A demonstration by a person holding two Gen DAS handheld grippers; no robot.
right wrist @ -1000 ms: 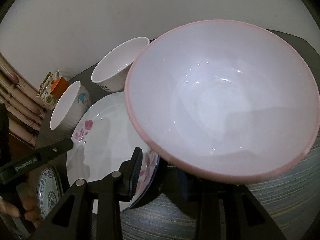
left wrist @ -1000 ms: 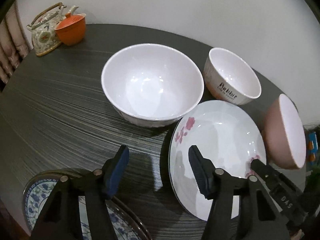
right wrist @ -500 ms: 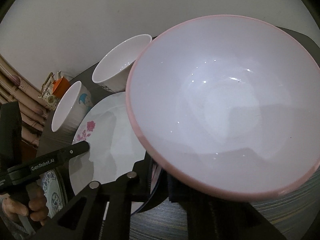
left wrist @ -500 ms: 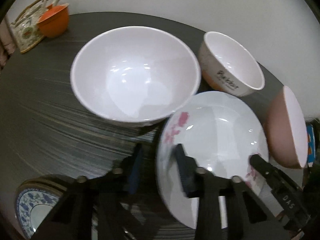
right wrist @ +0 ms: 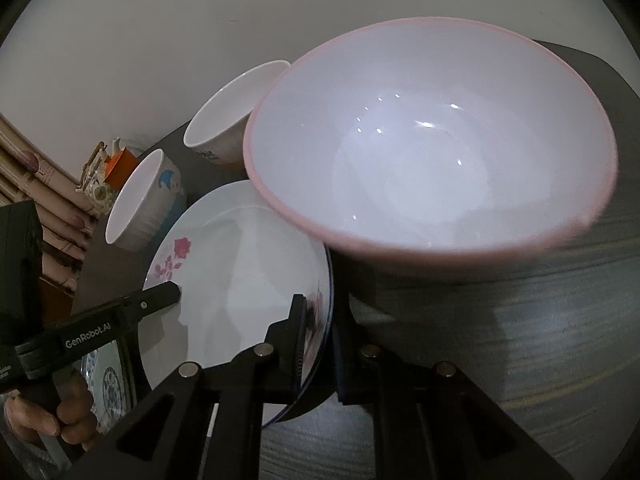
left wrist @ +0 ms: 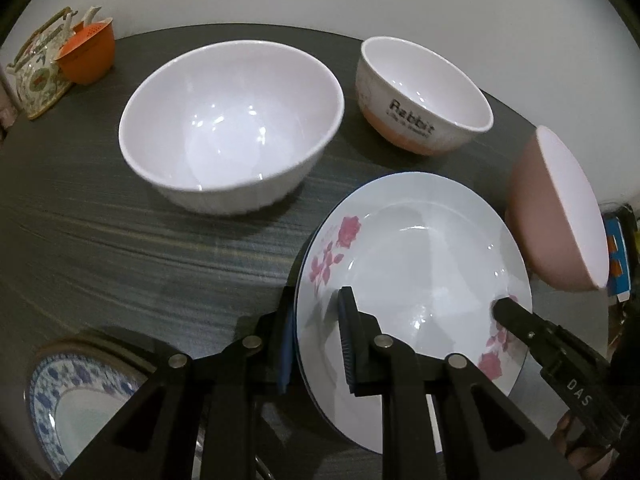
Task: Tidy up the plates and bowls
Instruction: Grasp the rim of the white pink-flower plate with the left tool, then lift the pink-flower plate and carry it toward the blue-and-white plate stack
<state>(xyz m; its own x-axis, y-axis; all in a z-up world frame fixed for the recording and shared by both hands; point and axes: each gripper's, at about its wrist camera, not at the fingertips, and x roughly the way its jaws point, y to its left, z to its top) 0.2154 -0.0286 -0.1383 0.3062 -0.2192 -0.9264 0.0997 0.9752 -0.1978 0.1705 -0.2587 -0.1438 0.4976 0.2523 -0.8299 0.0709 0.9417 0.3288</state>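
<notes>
White rose-print plate (left wrist: 416, 264) sits on dark bench (left wrist: 120, 240), w/ both grippers on it: left gripper (left wrist: 316, 344) has just closed its jaws & now pinches the near-left rim, right gripper (right wrist: 318, 344) pinches the opposite rim. Pink bowl (right wrist: 432, 140) stands just beside plate's right side, big white bowl (left wrist: 232, 120) & "Rabbit" bowl (left wrist: 424, 96) further back, blue-patterned plate (left wrist: 80, 400) near left edge. Step in hand, prob.: lift plate w/ both. To do well: raise both sides evenly, keep it level, clear pink bowl; glazed rim likely slips.
</notes>
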